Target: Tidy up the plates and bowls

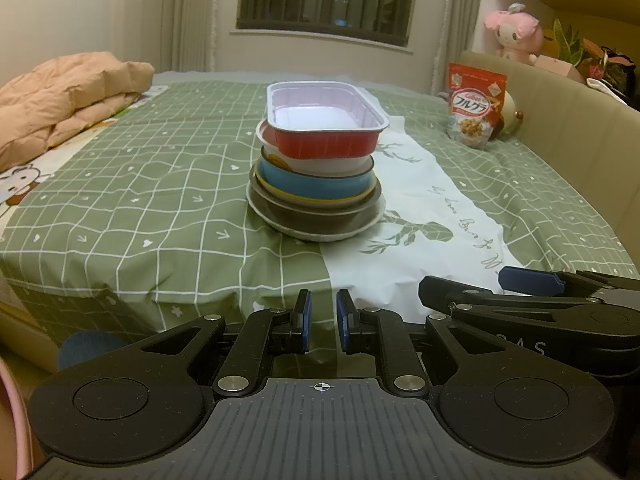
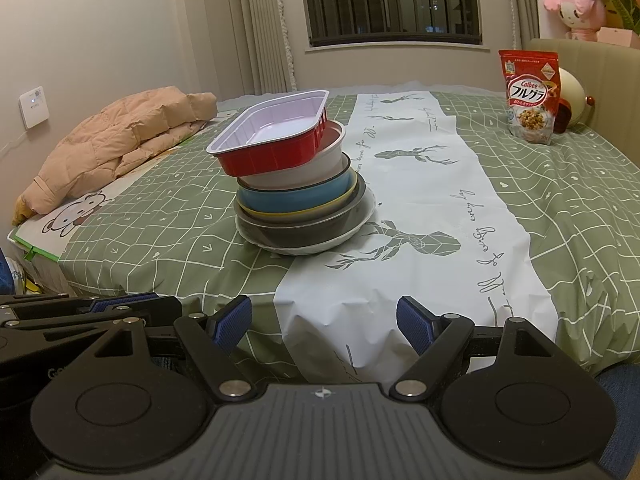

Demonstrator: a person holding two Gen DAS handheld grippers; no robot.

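Note:
A stack of dishes stands on the green checked cloth in the middle of the bed. On top lies a red rectangular tray (image 1: 326, 124) (image 2: 276, 136) with a pale lilac inside, tilted. Under it sit a white bowl (image 1: 332, 162) (image 2: 296, 172), a blue bowl (image 1: 312, 186) (image 2: 292, 196), a yellow rim, a dark brown bowl (image 1: 316, 216) (image 2: 304, 228) and a white plate (image 1: 320, 236) (image 2: 316, 246) at the bottom. My left gripper (image 1: 322, 326) is empty, its jaws a narrow gap apart, at the near bed edge. My right gripper (image 2: 324, 324) is open and empty, well short of the stack.
A red cereal bag (image 1: 474, 106) (image 2: 530, 94) stands at the far right by the beige headboard (image 1: 560, 112). A peach quilt (image 1: 64, 96) (image 2: 116, 148) lies at the far left. A pink plush toy (image 1: 514, 32) sits on the shelf.

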